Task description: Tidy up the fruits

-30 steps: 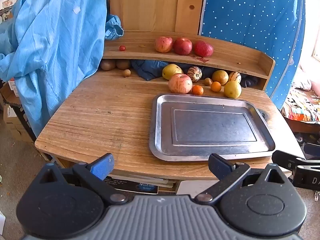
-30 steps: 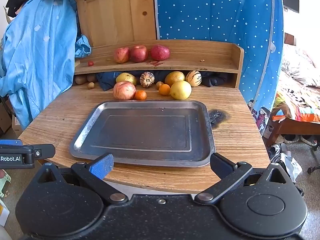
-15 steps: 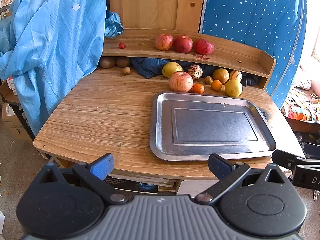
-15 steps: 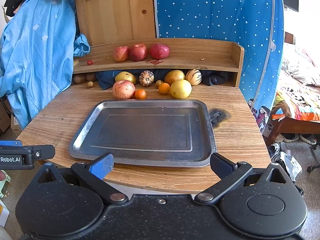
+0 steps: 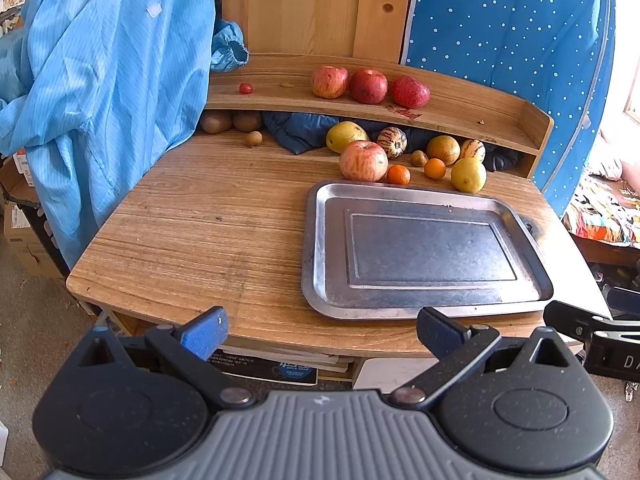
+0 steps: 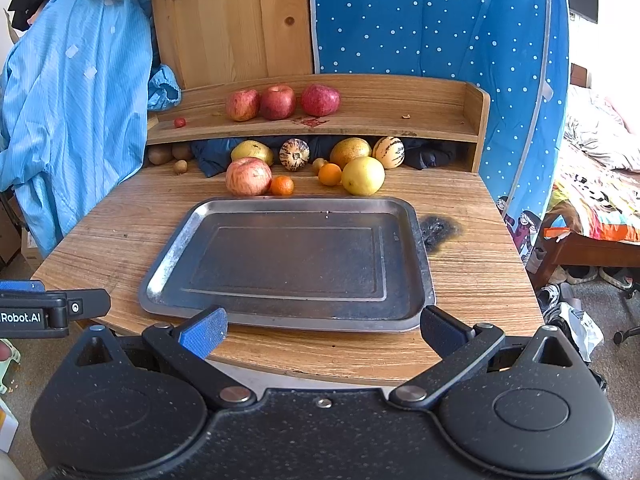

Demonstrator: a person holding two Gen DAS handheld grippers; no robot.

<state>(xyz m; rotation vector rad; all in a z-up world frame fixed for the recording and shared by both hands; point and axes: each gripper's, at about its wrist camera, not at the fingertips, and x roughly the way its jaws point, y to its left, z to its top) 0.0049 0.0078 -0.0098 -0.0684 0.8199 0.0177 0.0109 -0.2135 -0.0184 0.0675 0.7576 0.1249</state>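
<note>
An empty metal tray [image 5: 320, 240] [image 6: 168, 264] lies on the wooden table. Behind it sit a large apple [image 5: 363, 161] [image 6: 248, 176], two small oranges [image 5: 399, 174] [image 6: 330, 174], a yellow citrus [image 5: 468, 175] [image 6: 363, 175], a pear and striped melons [image 6: 295, 154]. Three red apples [image 5: 368, 86] [image 6: 278, 102] rest on the shelf. My left gripper [image 5: 322, 330] hangs open before the table's front edge. My right gripper [image 6: 323, 330] is open too, over the tray's near rim, holding nothing.
A blue coat [image 5: 100, 80] hangs at the left, draping over the table's corner. Kiwis [image 5: 216, 121] lie under the shelf by dark cloth. A burn mark [image 6: 440, 230] lies right of the tray. A bed [image 6: 592, 184] is at right.
Both views have edged slightly forward and upward toward the table. The fruits and tray have not moved, and both grippers stay open.
</note>
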